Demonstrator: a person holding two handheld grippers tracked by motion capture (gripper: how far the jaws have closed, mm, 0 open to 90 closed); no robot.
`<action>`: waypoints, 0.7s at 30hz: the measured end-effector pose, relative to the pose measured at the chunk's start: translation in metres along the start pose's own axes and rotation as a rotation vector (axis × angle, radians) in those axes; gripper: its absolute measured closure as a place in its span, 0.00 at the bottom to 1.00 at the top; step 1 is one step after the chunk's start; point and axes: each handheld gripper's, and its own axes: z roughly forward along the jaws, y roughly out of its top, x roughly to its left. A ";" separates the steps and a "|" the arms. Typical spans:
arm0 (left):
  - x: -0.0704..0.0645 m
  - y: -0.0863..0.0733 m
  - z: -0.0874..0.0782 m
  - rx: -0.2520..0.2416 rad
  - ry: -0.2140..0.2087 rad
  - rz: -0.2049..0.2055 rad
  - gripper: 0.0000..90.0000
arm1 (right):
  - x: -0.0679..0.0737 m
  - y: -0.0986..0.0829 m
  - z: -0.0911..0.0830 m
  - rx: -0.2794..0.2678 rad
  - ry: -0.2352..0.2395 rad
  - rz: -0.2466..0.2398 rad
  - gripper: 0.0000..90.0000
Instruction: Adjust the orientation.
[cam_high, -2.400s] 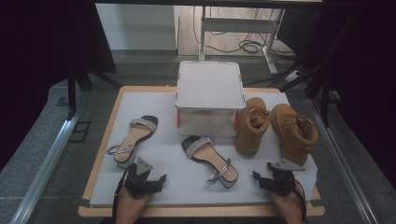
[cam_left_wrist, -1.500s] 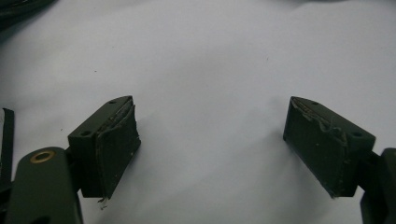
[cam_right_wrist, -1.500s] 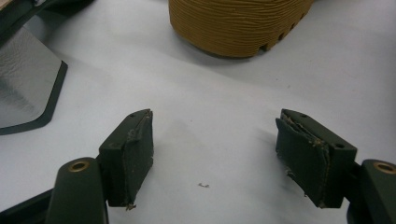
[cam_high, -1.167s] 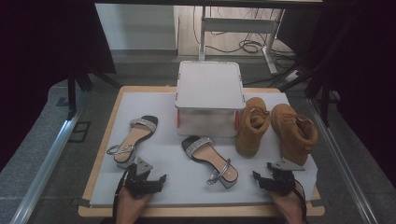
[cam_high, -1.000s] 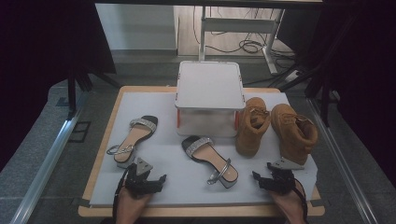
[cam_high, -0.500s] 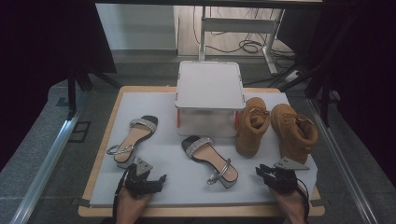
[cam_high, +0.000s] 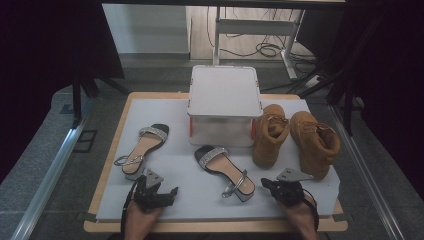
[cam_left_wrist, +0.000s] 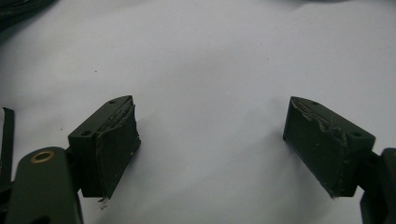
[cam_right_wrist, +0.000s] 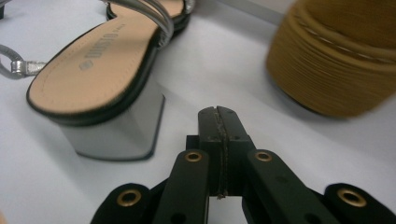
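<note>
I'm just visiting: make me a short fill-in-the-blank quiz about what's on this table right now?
1. The left tool has its jaws ____.
2. The right tool has its jaws ____.
3. The white box stands between a sandal and two tan ____.
4. The sandal nearest the right tool has a block heel coloured ____.

Missing words: open; shut; boots; silver

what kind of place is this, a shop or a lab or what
Most likely a lab or workshop set up for recording, not a shop. A white mat covers a wooden table, loose cables trail over the floor behind, and dark curtains close off the sides.
</note>
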 end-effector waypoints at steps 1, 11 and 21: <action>0.000 0.000 0.000 0.000 0.000 0.000 0.19 | 0.000 0.000 0.000 0.000 0.000 0.000 1.00; 0.000 0.000 0.000 -0.001 0.000 -0.001 0.19 | 0.008 0.012 0.028 0.026 0.074 -0.056 1.00; 0.000 0.000 0.000 -0.001 0.001 -0.001 0.19 | 0.020 0.010 0.028 0.016 0.104 -0.067 1.00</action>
